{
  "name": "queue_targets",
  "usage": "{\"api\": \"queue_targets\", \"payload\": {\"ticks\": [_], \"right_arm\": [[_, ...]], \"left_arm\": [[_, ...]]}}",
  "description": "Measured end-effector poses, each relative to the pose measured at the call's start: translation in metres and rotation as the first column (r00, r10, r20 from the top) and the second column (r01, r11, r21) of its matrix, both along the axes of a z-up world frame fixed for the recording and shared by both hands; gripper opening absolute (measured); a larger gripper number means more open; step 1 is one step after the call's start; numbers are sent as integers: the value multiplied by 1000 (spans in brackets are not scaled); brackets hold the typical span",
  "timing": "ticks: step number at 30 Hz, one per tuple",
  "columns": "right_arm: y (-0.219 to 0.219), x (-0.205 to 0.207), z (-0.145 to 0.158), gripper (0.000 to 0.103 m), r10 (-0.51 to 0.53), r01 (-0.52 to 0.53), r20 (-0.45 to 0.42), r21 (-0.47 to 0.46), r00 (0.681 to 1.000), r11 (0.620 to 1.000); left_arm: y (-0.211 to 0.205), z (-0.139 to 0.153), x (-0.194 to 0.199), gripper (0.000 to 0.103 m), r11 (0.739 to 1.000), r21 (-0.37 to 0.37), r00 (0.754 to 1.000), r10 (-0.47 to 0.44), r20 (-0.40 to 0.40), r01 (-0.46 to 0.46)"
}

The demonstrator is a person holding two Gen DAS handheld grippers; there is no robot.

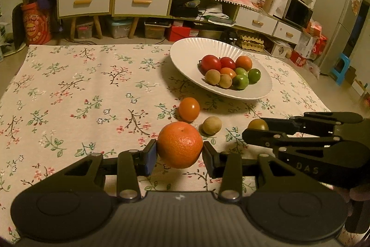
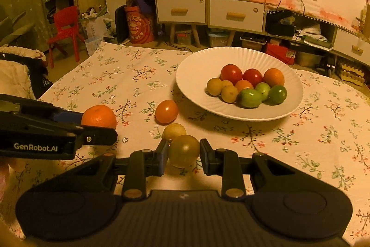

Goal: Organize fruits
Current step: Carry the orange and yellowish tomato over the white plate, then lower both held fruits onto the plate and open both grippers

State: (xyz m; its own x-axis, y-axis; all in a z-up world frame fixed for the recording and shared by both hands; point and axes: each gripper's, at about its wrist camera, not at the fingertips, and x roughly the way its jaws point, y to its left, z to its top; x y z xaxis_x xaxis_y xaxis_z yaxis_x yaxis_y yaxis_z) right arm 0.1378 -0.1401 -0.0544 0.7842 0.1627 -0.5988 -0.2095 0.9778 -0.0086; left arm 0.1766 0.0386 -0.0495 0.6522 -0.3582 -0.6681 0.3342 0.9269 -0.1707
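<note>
My left gripper (image 1: 180, 151) is shut on a large orange mandarin (image 1: 180, 144), held low over the floral cloth. My right gripper (image 2: 183, 153) is shut on a round olive-yellow fruit (image 2: 184, 150); in the left wrist view that fruit (image 1: 257, 124) peeks out at the right gripper's tips. The mandarin (image 2: 99, 117) also shows at the left of the right wrist view. A small orange tomato (image 1: 189, 108) (image 2: 166, 111) and a tan round fruit (image 1: 212, 125) (image 2: 174, 130) lie loose on the cloth. Beyond them a white fluted plate (image 1: 185, 48) (image 2: 192, 66) holds several red, orange, green and tan fruits.
The floral tablecloth (image 1: 81, 85) spreads wide to the left of the plate. Past the table's far edge stand drawer cabinets (image 1: 84, 1), a red tin drum (image 1: 34, 24) and floor clutter. A red chair (image 2: 66, 27) stands at the far left.
</note>
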Motion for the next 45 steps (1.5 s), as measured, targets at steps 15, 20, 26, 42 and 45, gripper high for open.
{"api": "queue_targets", "payload": {"ticks": [15, 20, 26, 42, 45], "right_arm": [[-42, 0, 16, 26, -25, 25, 10, 22, 1000, 999], [-58, 8, 23, 26, -40, 39, 25, 40, 999, 998], [-78, 20, 30, 26, -76, 73, 43, 57, 996, 996], [-82, 98, 39, 26, -84, 82, 59, 38, 995, 996], [-79, 115, 38, 26, -87, 86, 44, 42, 995, 995]], "left_arm": [[-20, 2, 9, 35, 999, -33, 1000, -13, 3, 13], [-32, 6, 14, 35, 999, -37, 1000, -15, 3, 15], [-44, 12, 37, 35, 999, -53, 1000, -3, 9, 3], [-79, 12, 109, 35, 1000, -23, 1000, 3, 13, -2], [-83, 9, 118, 35, 1000, -19, 1000, 6, 4, -6]]}}
